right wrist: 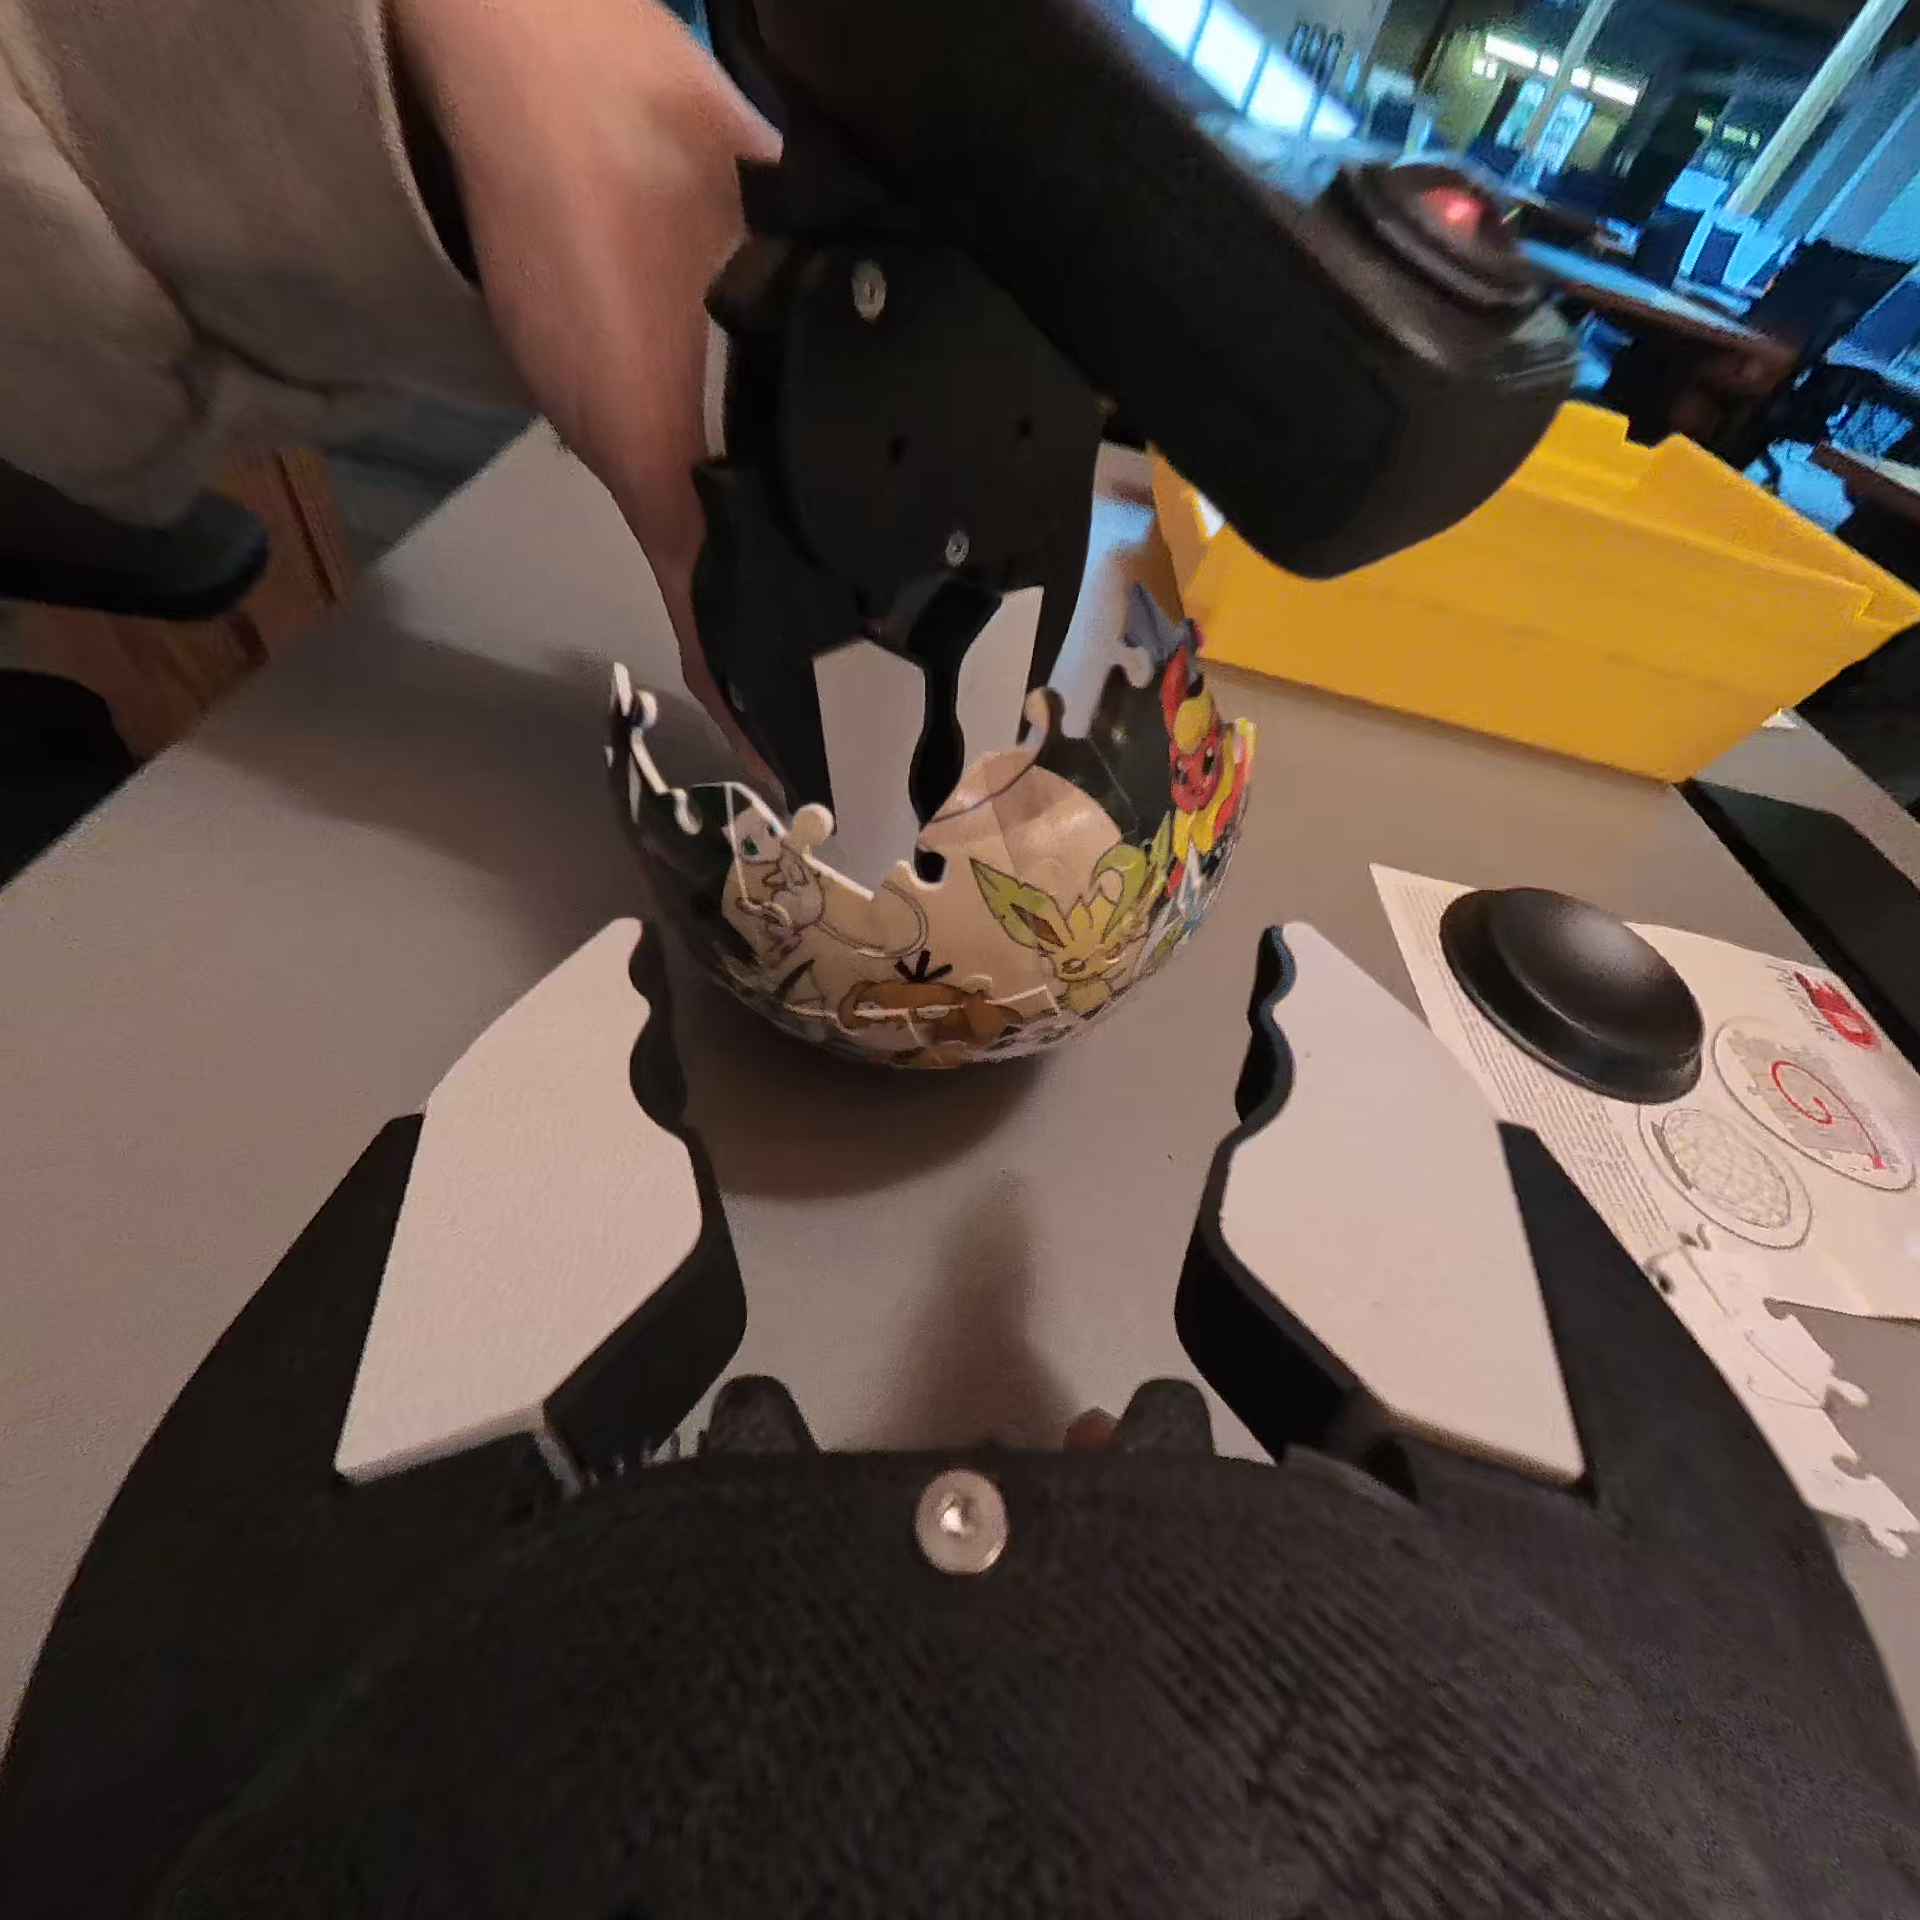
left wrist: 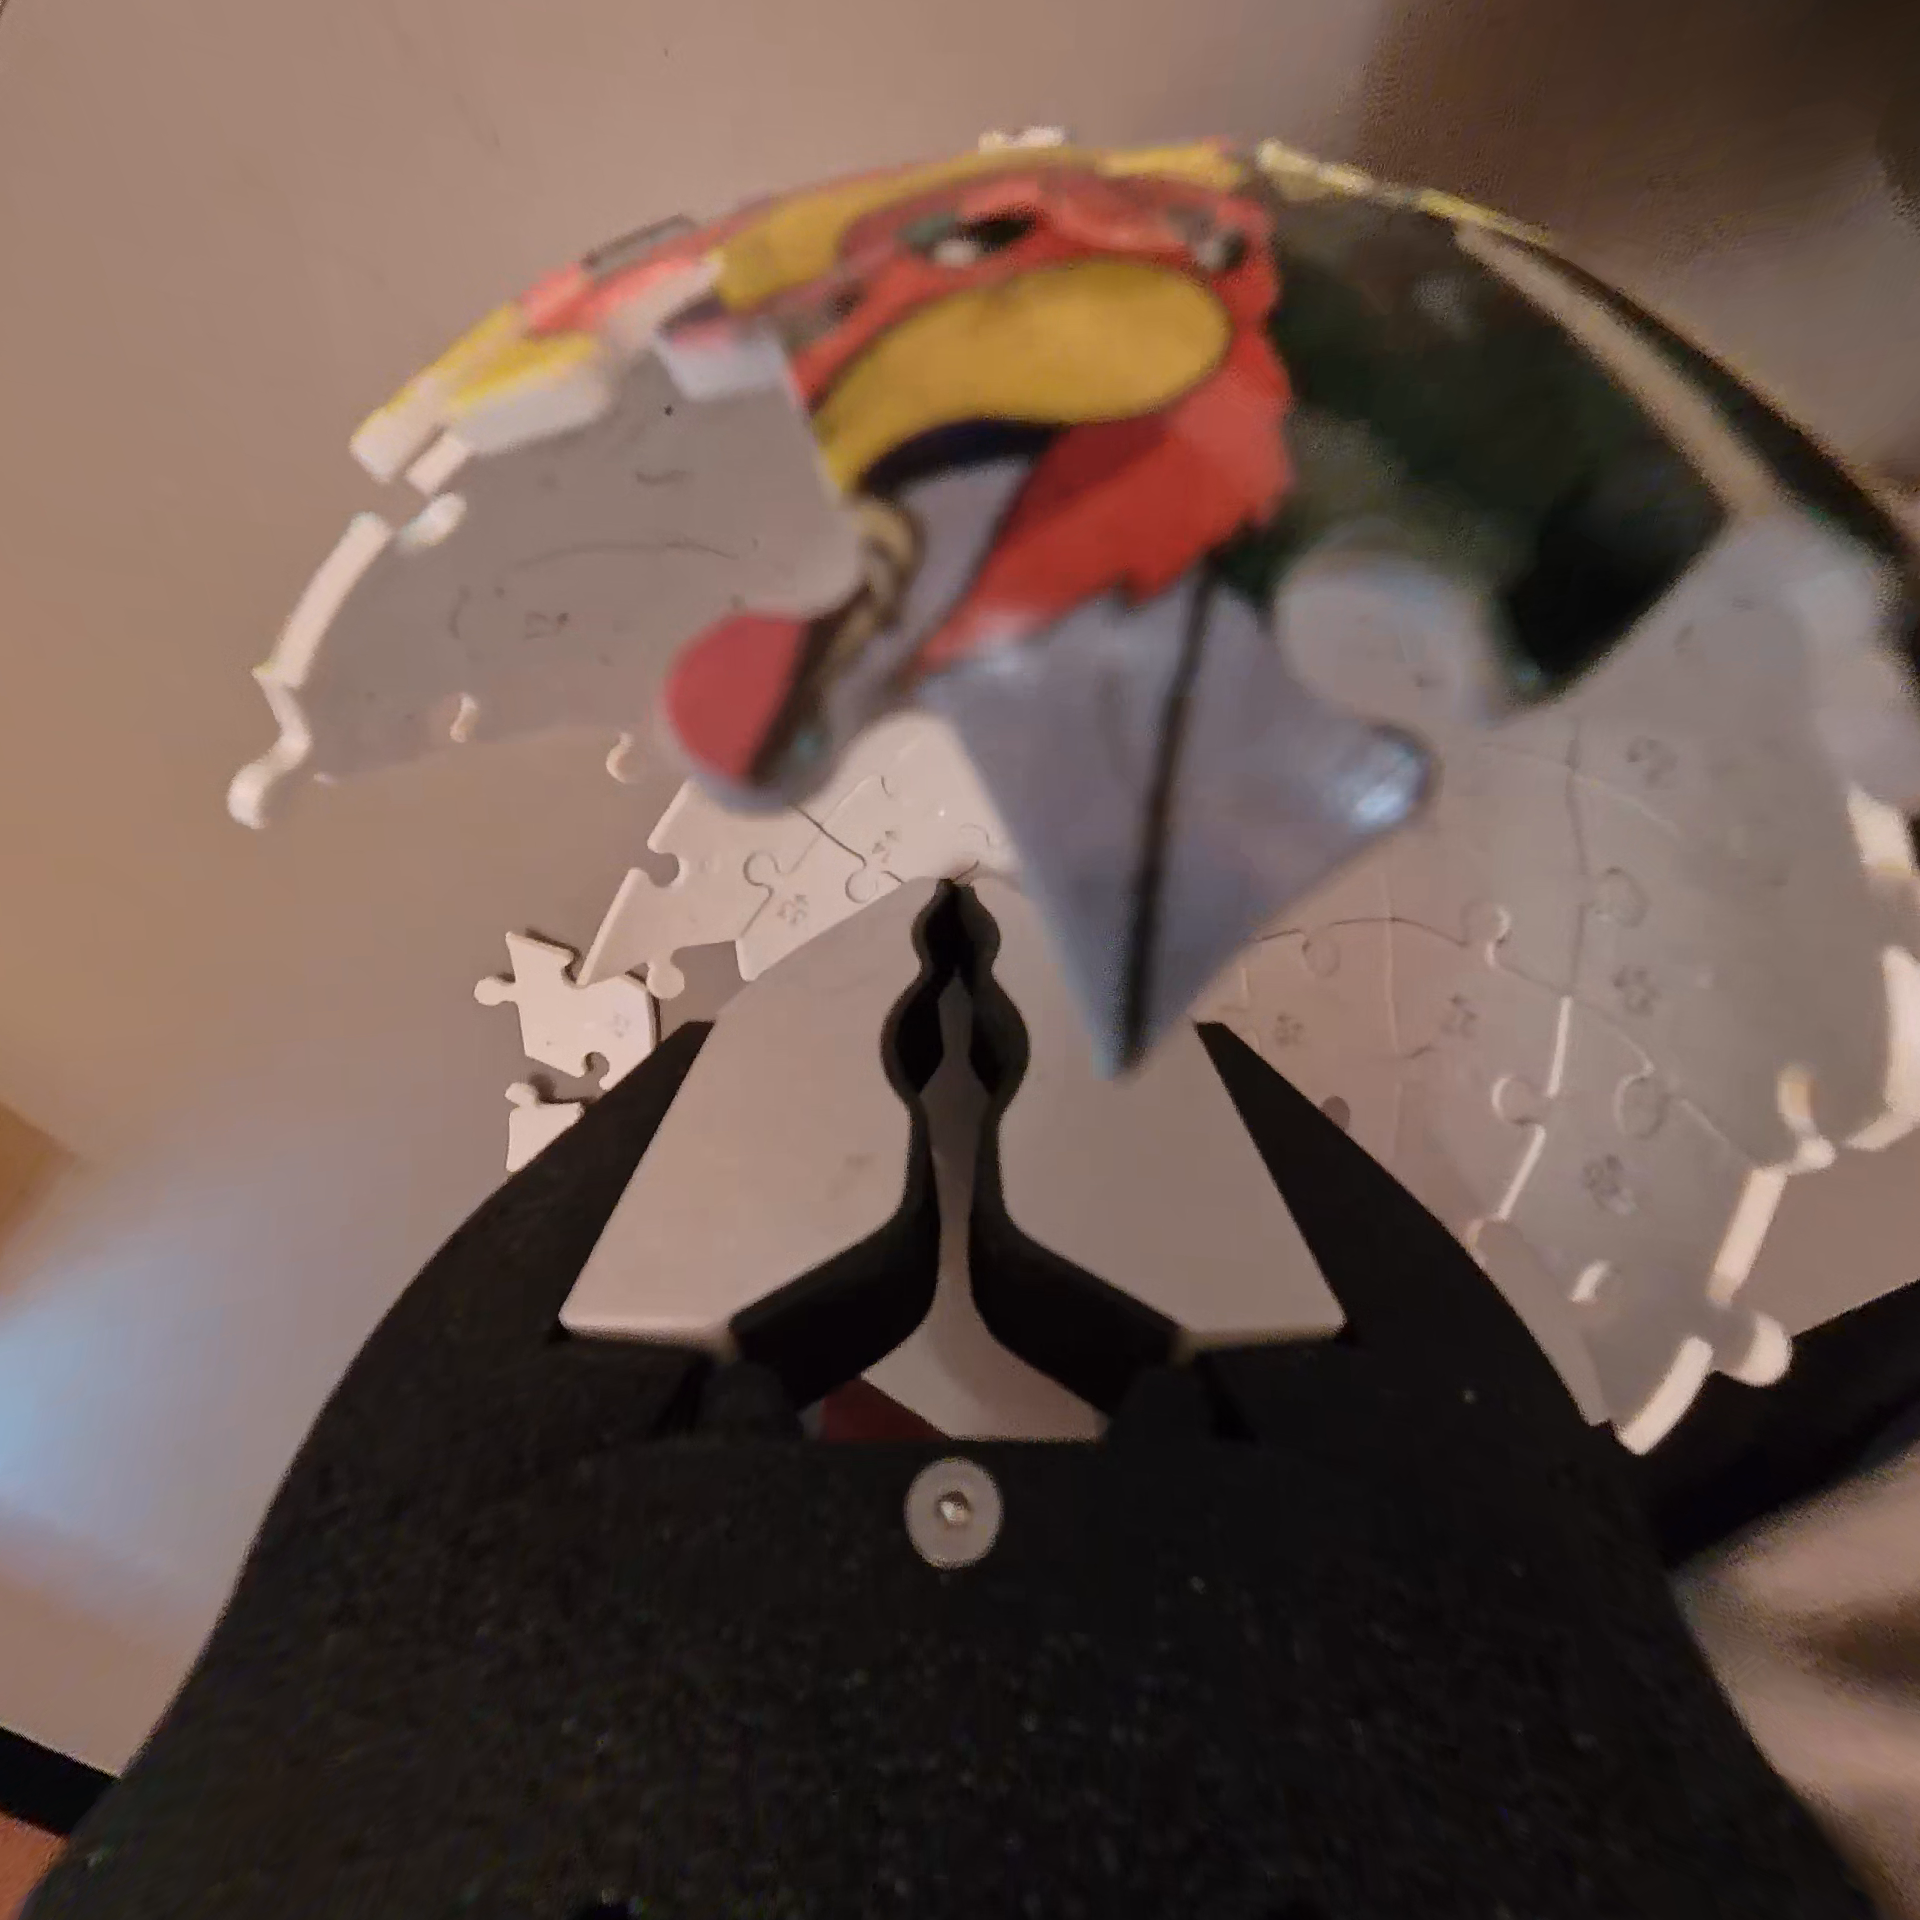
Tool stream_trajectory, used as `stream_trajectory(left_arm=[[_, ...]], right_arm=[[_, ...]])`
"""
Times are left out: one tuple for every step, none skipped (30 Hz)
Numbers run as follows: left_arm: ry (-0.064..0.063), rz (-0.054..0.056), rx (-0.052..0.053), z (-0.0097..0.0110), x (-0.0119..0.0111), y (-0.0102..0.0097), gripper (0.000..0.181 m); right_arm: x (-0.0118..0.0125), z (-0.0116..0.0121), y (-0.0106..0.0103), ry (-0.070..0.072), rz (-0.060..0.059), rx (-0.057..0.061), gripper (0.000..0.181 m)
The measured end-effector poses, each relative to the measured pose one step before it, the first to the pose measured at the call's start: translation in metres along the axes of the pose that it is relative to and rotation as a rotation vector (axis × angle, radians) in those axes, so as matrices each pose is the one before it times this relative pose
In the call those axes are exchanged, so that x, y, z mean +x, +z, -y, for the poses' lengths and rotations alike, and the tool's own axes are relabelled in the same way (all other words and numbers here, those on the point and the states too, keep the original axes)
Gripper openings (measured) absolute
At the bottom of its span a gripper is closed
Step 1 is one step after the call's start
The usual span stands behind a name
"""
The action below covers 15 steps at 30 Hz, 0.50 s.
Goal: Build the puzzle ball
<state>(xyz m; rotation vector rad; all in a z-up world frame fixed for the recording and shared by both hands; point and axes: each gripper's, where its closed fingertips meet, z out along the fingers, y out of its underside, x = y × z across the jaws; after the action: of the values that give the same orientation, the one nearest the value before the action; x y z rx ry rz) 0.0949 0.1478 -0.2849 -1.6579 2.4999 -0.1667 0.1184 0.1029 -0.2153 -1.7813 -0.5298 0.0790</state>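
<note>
At the centre of the right wrist view the half-built puzzle ball (right wrist: 935,914) rests on the grey bench (right wrist: 312,883), where the left gripper (right wrist: 930,774), jaws pressed together, reaches inside its rim, probably to steady it, while the right gripper (right wrist: 961,1039), jaws spread, waits in front.

My right wrist view shows a grey table (right wrist: 312,852) as the work surface. A yellow plastic bin (right wrist: 1507,592) stands at its far right. Nearer me on the right lies a printed paper sheet (right wrist: 1579,1132) bearing diagrams, and a black domed stand (right wrist: 1574,987) rests on its upper part. Beyond the table I see a dim room with bluish windows (right wrist: 1766,104), blurred. My left wrist view adds only a plain beige wall (left wrist: 312,260) as background
</note>
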Motion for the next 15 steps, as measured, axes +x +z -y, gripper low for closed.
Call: stream_trajectory(left_arm=[[-0.0031, -0.0015, -0.001, 0.00001, 0.00002, 0.00008, 0.0], [-0.0055, -0.0011, 0.0011, 0.00006, 0.00003, -0.00001, 0.0], [-0.0056, -0.0014, 0.0019, -0.00006, 0.00006, 0.0, 0.0], [-0.0031, -0.0024, 0.0025, 0.00003, 0.00023, -0.00006, 0.0], [-0.0007, -0.0018, 0.003, 0.00009, 0.00029, 0.00006, 0.0], [-0.0026, -0.0007, 0.0022, 0.00002, 0.00007, 0.00002, 0.0], [-0.0044, -0.0014, 0.0022, 0.00005, 0.00005, -0.00007, 0.0], [-0.0019, -0.0018, 0.003, 0.00002, 0.0002, 0.00005, 0.0], [-0.001, -0.0003, 0.0038, 0.0, 0.0001, -0.00002, 0.0], [-0.0015, -0.0004, 0.0041, 0.00013, 0.00011, 0.00001, 0.0], [-0.0014, -0.0014, 0.0045, 0.00003, 0.00008, 0.00002, 0.0], [-0.0028, -0.0035, 0.0041, 0.00008, 0.0002, 0.00001, 0.0], [-0.0022, -0.0062, 0.0028, -0.00014, 0.00064, -0.0001, 0.0], [-0.0024, -0.0058, 0.0029, -0.00005, 0.00057, 0.00002, 0.0], [-0.004, -0.0038, 0.0033, -0.00007, 0.00023, 0.00003, 0.0]], right_arm=[[-0.0004, -0.00196, 0.00262, -0.0188, -0.0088, -0.0183, 0.106], [0.0021, 0.00091, 0.00255, -0.0249, -0.0264, 0.0025, 0.107], [0.00059, 0.00107, 0.00249, -0.0205, -0.0167, 0.003, 0.112], [-0.00131, -0.00164, 0.00255, -0.0128, 0.0003, -0.0171, 0.114], [-0.00086, -0.00308, 0.00279, -0.0102, -0.0014, -0.027, 0.114], [-0.00002, -0.00246, 0.00272, -0.0102, -0.009, -0.0227, 0.115], [-0.00033, -0.00215, 0.00226, -0.0131, -0.0065, -0.0197, 0.116], [-0.00033, -0.00124, 0.00191, -0.0128, -0.0064, -0.0124, 0.116], [0.00052, -0.00004, 0.00151, -0.0093, -0.0099, -0.0034, 0.118], [-0.00042, 0.00124, 0.0013, -0.0095, -0.0054, 0.0038, 0.119], [-0.0017, 0.00106, 0.00126, -0.0141, 0.0023, 0.0029, 0.119], [-0.00133, 0.00009, 0.00134, -0.0158, -0.0015, -0.0028, 0.119], [-0.00079, 0.00032, 0.00127, -0.0161, -0.0055, -0.0019, 0.119], [-0.00009, 0.00037, 0.00144, -0.0154, -0.0093, -0.0002, 0.119], [-0.00022, 0.00055, 0.00104, -0.0137, -0.0084, 0.0011, 0.12]])
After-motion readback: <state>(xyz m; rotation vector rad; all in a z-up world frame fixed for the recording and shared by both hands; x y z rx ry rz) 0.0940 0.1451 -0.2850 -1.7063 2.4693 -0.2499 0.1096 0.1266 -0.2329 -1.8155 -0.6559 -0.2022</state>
